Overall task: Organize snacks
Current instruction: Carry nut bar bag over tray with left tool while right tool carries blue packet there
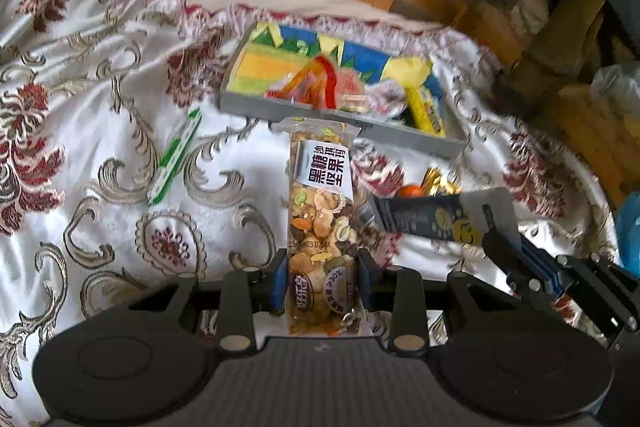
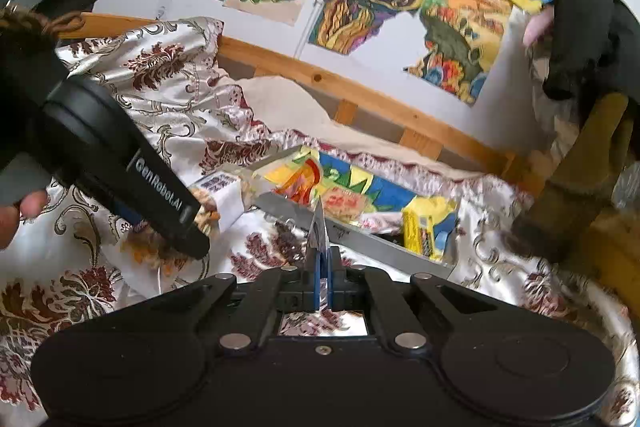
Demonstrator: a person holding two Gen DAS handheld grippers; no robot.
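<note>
My left gripper (image 1: 322, 283) is shut on a long nut snack bar (image 1: 320, 195) in a clear wrapper, held by its near end and pointing toward the tray. The grey tray (image 1: 412, 141) has a colourful lining and holds several snacks, among them a yellow packet (image 1: 426, 107). At the right of the left wrist view, my right gripper (image 1: 498, 241) pinches a flat dark packet with a smiley face (image 1: 432, 221). In the right wrist view this packet (image 2: 319, 227) shows edge-on between the shut right gripper (image 2: 322, 263). The left gripper (image 2: 192, 231) carries the bar (image 2: 220, 189) at the left.
A green-and-white packet (image 1: 176, 155) lies on the floral bedspread (image 1: 100, 107) left of the tray. An orange snack (image 1: 410, 191) and gold wrappers (image 1: 440, 183) lie near the tray's right end. A wooden bed rail (image 2: 360, 91) and wall drawings (image 2: 380, 7) stand behind.
</note>
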